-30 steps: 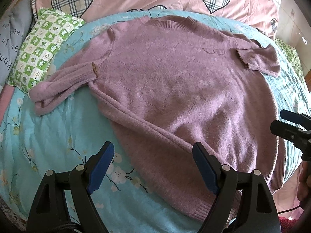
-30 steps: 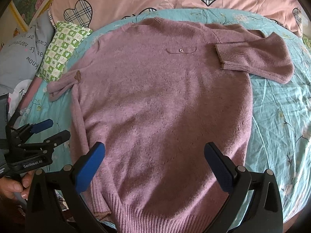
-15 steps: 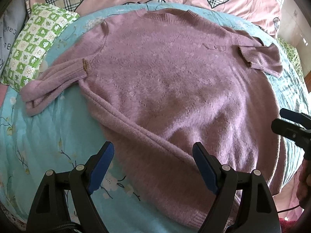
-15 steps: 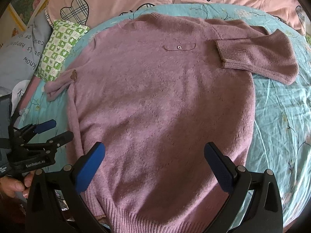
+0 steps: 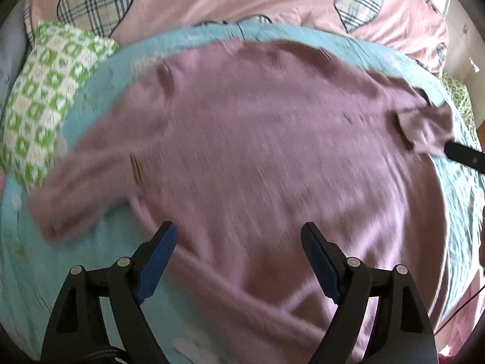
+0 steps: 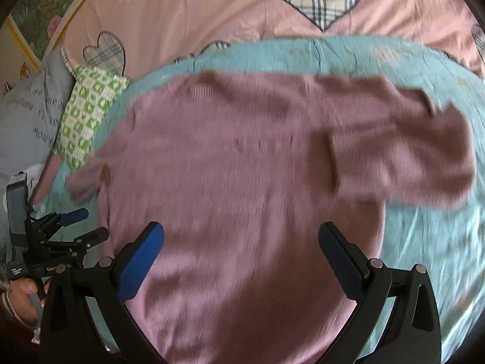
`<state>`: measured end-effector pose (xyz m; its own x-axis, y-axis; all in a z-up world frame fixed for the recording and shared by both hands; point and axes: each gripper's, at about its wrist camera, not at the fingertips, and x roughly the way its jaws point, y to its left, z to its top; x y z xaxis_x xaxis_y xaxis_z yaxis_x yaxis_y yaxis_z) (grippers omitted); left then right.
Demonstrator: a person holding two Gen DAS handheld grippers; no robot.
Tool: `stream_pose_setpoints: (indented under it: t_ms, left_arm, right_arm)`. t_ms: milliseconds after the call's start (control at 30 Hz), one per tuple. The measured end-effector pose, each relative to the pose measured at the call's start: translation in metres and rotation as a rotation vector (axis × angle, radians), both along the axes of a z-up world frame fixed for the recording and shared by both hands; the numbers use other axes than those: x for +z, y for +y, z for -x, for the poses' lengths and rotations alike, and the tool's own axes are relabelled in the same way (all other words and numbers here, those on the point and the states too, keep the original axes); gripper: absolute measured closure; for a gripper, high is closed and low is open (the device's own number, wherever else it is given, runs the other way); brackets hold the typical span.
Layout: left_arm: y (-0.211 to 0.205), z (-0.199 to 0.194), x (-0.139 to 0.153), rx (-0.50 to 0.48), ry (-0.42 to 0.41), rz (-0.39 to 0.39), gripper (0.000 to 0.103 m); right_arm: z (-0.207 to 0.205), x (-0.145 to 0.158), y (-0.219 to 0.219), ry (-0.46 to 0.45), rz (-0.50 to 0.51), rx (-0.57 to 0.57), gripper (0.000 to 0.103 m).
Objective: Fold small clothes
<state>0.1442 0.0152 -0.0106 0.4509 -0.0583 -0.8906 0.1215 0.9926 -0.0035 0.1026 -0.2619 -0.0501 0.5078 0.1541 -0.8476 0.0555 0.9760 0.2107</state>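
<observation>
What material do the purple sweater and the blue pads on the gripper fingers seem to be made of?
Purple sweater: seemingly a soft, matte knit, maybe wool or acrylic; ribbing shows at the collar, though motion blur hides the stitches. Blue pads on the right gripper: probably rubber or soft plastic, matte, with a fine dotted texture, mounted on black, seemingly plastic, fingers.

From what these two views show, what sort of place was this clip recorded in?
Most likely a bedroom, with the work done on a bed. A mauve sweater lies spread on a turquoise floral bedspread, behind it a pink duvet with plaid hearts, and a green checked pillow sits at the side.
</observation>
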Motion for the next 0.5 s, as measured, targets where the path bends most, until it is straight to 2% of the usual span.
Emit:
stream_pose_setpoints:
  t_ms: [133,233,400,500]
  left_arm:
    - [0.014,-0.049,0.01,0.0,-0.009,-0.002,0.019]
    - [0.024,-0.087,0.017,-0.008,-0.019,-0.008,0.019]
    - [0.035,-0.153,0.021,-0.052,-0.049,-0.047,0.018]
    - [0.044,-0.193,0.012,-0.07,-0.014,-0.029,0.018]
  right_arm:
    - [-0.047,0.011,-0.016,-0.03,-0.017,0.023,0.001]
    - [-0.084,0.016,-0.024,-0.057,0.007,0.054,0.003]
    - [-0.147,0.007,-0.041,-0.061,0.033,0.13,0.004]
    - [-0.181,-0.007,-0.052,-0.03,0.051,0.163,0.005]
